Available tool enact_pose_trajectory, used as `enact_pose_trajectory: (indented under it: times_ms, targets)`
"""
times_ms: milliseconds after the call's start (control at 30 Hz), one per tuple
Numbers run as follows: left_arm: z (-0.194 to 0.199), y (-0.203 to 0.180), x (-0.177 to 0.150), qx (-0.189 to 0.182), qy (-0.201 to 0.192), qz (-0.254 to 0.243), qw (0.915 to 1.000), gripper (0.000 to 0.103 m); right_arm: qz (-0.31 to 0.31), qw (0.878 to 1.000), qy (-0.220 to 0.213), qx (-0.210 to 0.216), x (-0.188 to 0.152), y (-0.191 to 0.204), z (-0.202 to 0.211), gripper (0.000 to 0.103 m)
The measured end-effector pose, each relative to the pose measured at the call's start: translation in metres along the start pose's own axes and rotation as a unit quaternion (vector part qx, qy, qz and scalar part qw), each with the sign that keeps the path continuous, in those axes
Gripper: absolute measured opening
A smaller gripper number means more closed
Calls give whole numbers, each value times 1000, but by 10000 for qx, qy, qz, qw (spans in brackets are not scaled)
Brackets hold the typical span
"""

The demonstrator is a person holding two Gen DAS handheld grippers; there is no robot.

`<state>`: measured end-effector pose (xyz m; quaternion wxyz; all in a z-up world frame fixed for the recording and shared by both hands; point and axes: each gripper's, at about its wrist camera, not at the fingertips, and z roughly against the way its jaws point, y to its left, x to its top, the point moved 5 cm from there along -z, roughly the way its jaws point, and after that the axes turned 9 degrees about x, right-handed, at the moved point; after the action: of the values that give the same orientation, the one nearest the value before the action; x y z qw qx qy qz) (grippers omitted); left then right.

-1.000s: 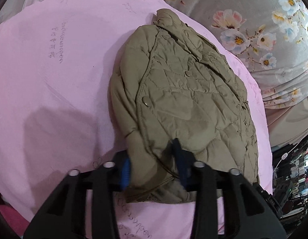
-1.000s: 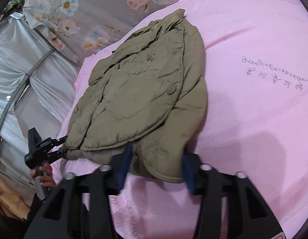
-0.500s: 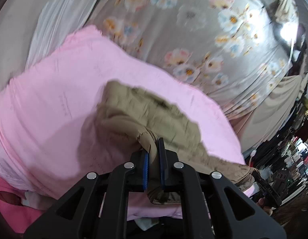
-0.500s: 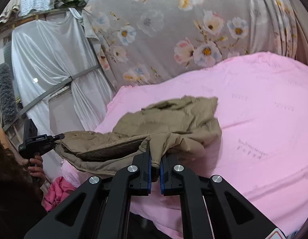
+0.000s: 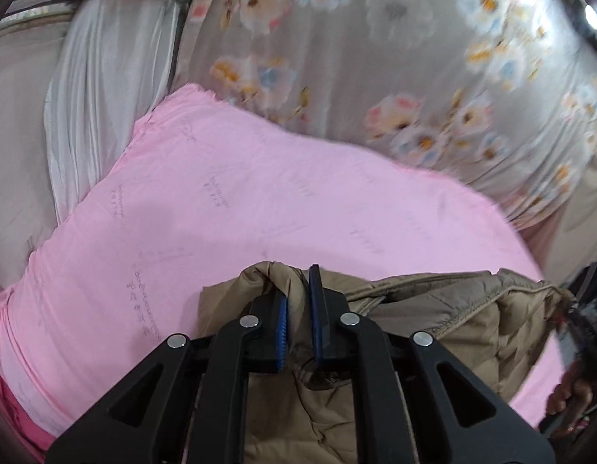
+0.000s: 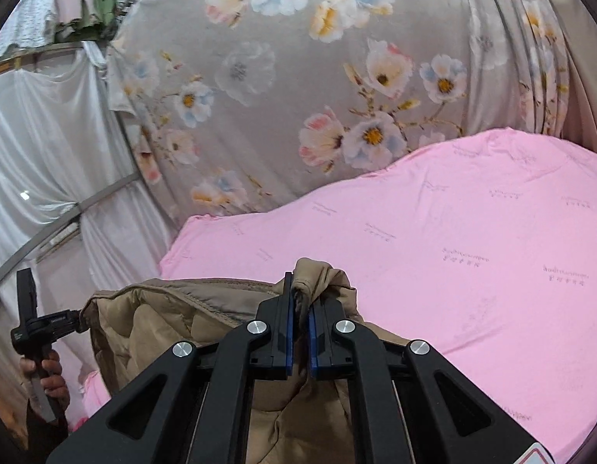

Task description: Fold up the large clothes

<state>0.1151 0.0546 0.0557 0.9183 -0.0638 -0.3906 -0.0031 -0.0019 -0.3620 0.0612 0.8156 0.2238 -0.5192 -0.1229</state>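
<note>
An olive quilted jacket (image 5: 464, 317) hangs lifted off the pink bed sheet (image 5: 260, 201), stretched between my two grippers. My left gripper (image 5: 298, 294) is shut on a bunched fold of its hem, with cloth pinched between the blue pads. In the right wrist view my right gripper (image 6: 300, 297) is shut on the other corner of the jacket (image 6: 171, 321), which droops to the left below it. The left gripper (image 6: 43, 324), held in a hand, shows there at the far left, clamped on the jacket's edge. Most of the jacket's lower part is hidden under the gripper bodies.
The pink sheet (image 6: 453, 232) covers a wide bed surface ahead. A grey floral curtain (image 6: 298, 77) hangs behind it, and white drapes (image 6: 47, 135) stand at the left. A hand (image 5: 569, 398) appears at the right edge of the left wrist view.
Both grippers closed on the jacket's lower corners and rose, lifting it off the sheet. The jacket, which lay flat, now hangs between them, and both views tilted up toward the curtain.
</note>
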Motion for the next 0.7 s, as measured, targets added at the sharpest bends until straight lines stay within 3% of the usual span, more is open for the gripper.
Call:
enact_pose_trajectory:
  times_ms: [200,300,467,700]
  targets:
    - [-112,-7,-20,599,710,-178,9955,12,-377,9958,490,-675,-31,-49,-80,5]
    - [-142,-8,-33,766,901,-225,9927,13,-590,9925,690,-821,-48,-69,-105,5]
    - [-163,-11,-52,958,866,-345,9910,13,-663,9881,934,-1024,-72,-88,-133,5]
    - [-175,-17,-64,994,493,-395,9930,14,-569,9874,966,-1120,-89,-92,-144,7]
